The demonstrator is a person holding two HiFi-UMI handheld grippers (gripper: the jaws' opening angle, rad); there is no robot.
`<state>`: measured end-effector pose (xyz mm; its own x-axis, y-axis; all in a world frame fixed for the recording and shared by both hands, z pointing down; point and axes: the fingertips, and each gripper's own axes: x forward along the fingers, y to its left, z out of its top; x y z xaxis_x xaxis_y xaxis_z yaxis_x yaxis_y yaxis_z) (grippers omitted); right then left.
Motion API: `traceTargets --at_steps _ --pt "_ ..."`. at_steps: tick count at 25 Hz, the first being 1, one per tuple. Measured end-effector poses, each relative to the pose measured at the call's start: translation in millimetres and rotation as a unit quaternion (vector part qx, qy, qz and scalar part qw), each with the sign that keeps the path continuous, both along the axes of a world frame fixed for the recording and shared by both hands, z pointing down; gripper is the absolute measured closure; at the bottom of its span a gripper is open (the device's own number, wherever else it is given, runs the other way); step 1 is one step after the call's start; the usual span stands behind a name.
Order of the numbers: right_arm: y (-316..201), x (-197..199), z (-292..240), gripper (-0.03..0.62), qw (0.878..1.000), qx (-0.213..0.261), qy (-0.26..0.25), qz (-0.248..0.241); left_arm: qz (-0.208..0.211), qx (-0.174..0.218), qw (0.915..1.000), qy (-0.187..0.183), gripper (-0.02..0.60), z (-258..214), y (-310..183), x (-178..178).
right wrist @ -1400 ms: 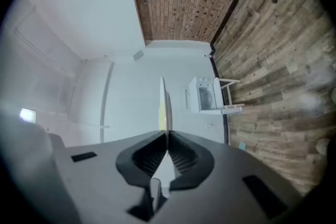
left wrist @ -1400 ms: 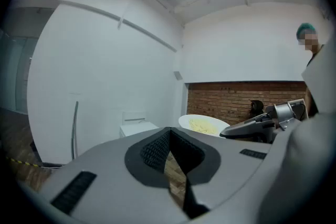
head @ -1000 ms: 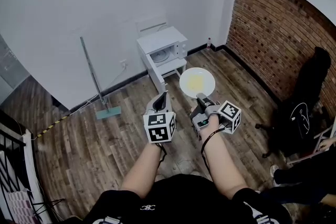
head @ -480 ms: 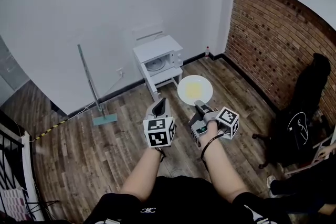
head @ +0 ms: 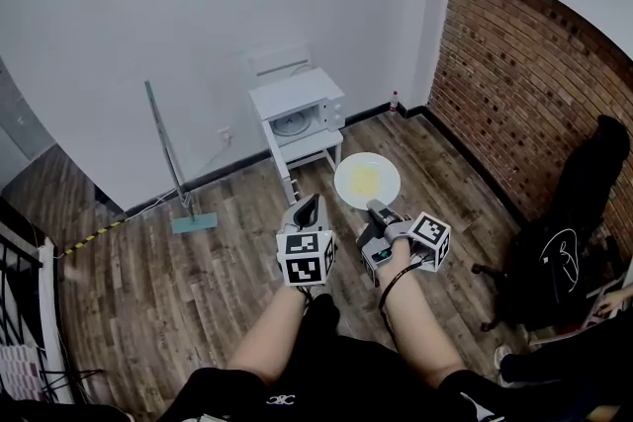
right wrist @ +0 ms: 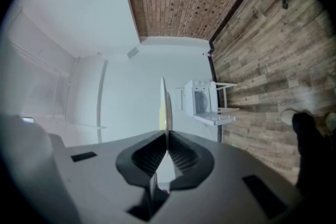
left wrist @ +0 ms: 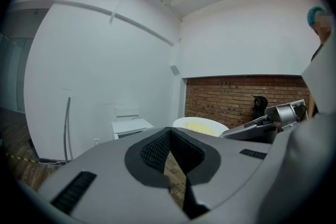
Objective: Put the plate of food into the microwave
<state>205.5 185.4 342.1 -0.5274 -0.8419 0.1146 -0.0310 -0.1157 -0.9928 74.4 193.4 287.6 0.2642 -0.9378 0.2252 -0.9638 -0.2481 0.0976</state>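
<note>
A white microwave (head: pixel 297 106) stands on a low white stand against the far wall, with its door open toward me. My right gripper (head: pixel 376 207) is shut on the near rim of a white plate (head: pixel 367 180) of yellow food, held level above the wooden floor, well short of the microwave. In the right gripper view the plate (right wrist: pixel 164 105) shows edge-on between the jaws, with the microwave (right wrist: pixel 202 99) beyond. My left gripper (head: pixel 310 203) hangs shut and empty beside it, left of the plate (left wrist: pixel 199 125).
A long-handled mop (head: pixel 170 153) leans on the wall left of the microwave. A brick wall (head: pixel 534 84) closes the right side, with a small bottle (head: pixel 395 100) in the corner. A dark chair and a person (head: pixel 579 222) are at the right.
The plate and both grippers have sunk a little lower in the head view, away from the microwave's place in the picture. The right gripper's hold on the plate is unchanged.
</note>
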Motion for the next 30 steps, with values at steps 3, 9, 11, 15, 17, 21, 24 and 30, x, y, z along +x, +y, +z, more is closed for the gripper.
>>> traceTargets --at_steps 3,9,11,15,17,21,24,30 --pt "-17 -1 10 0.569 1.0 -0.004 0.002 -0.002 0.001 -0.004 1.0 0.003 0.583 8 -20 -1" --pt "-68 3 19 0.569 1.0 -0.013 0.01 -0.004 0.01 -0.005 0.9999 0.006 0.583 11 -80 4" --pt "-89 8 19 0.569 1.0 -0.014 0.013 -0.003 0.011 -0.003 0.9999 0.007 0.583 9 -103 6" --pt "-136 8 16 0.569 1.0 -0.017 0.014 -0.003 0.011 -0.008 0.9998 0.012 0.583 10 -153 2" --pt "-162 3 13 0.569 1.0 -0.011 0.011 -0.005 0.009 -0.01 0.9998 0.017 0.583 9 -179 -4" --pt "-213 -6 13 0.569 1.0 -0.014 0.013 -0.009 0.004 -0.009 0.9997 0.022 0.583 6 -231 -17" --pt "-248 -14 11 0.569 1.0 -0.007 0.014 -0.011 -0.001 -0.01 0.9997 0.024 0.583 6 -265 -28" --pt "-302 -39 17 0.569 0.999 -0.028 0.014 -0.02 -0.014 -0.018 0.9995 0.022 0.583 14 -316 -55"
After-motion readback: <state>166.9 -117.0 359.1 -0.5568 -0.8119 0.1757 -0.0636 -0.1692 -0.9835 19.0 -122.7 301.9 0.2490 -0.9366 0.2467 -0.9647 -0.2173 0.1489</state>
